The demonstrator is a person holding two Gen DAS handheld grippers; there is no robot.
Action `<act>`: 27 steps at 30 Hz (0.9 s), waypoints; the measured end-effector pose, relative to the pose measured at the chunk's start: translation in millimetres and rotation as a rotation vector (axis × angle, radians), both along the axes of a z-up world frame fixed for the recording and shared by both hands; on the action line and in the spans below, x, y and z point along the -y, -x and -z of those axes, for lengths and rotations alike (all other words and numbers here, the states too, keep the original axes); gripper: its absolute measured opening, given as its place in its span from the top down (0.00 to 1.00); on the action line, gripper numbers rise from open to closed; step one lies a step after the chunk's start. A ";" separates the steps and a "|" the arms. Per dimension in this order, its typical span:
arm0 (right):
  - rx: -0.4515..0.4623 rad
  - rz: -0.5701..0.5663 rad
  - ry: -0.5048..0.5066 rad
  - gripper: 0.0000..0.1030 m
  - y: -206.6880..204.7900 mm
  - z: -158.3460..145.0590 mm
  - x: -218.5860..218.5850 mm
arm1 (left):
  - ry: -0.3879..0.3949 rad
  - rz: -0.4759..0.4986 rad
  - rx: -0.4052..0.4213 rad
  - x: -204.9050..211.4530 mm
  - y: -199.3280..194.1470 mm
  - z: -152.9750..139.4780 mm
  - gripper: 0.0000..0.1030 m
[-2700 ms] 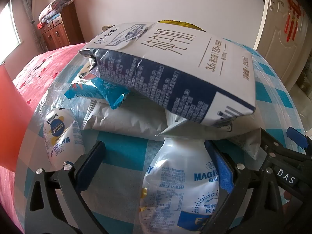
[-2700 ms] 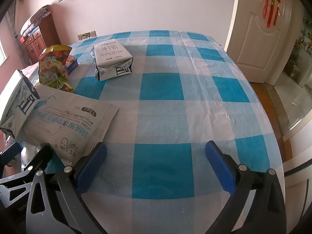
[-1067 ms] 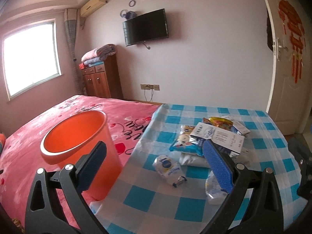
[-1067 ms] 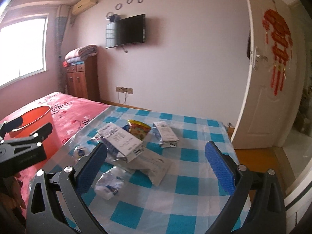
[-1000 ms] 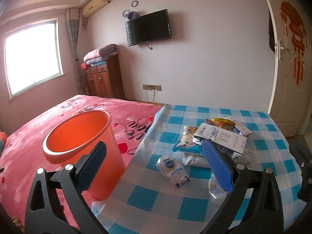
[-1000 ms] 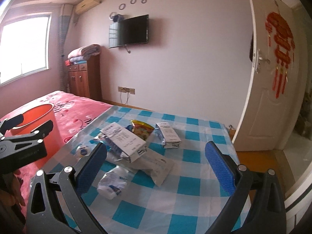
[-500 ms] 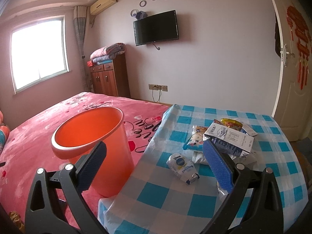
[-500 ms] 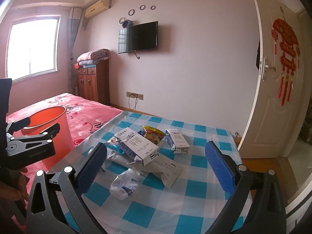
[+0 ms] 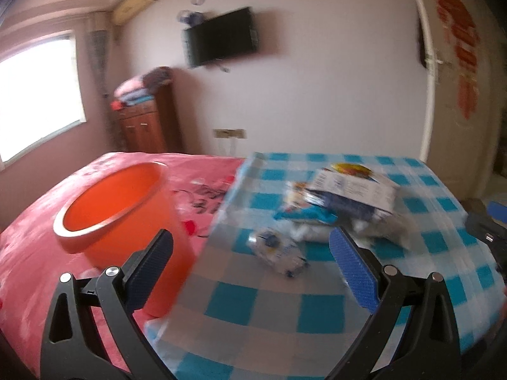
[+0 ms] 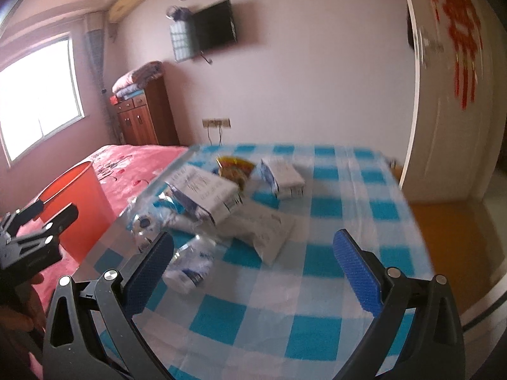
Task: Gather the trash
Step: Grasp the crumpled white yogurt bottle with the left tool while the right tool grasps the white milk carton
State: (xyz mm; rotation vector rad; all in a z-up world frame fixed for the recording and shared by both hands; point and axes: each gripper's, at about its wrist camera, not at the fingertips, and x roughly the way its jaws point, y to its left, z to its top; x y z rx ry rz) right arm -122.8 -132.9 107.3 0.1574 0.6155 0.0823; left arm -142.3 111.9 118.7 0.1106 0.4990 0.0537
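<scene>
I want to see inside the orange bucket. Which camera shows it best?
The left wrist view. There the orange bucket shows its whole open rim and inner wall, though blurred. The right wrist view catches only part of its side and rim, behind the left gripper.

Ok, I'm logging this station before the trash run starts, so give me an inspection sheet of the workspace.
Surface: table under a blue-and-white checked cloth; image motion-blurred.
Job's things: orange bin on the pink bed beside the table's left edge, looks empty as far as seen; large milk carton on top of the pile, small carton apart, yellow snack bag, white mailer bag, two crumpled white pouches, blue wrapper.
Clutter: nothing seen.
Grippers: left gripper and right gripper both have jaws wide open, empty, held short of the pile.
Cables: cords at the wall socket.
Surroundings: wall TV, wooden cabinet, white door.
</scene>
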 end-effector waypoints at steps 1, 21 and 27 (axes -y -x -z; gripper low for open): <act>-0.030 0.005 -0.024 0.04 -4.6 7.7 5.4 | 0.001 0.033 -0.012 4.5 -1.2 3.5 0.03; -0.189 -0.093 -0.233 0.17 -64.4 52.9 50.4 | 0.081 0.273 -0.375 85.4 -80.4 95.5 0.04; -0.169 -0.177 -0.219 0.20 -89.2 38.4 34.7 | 0.051 0.247 -0.406 92.1 -90.1 110.4 0.16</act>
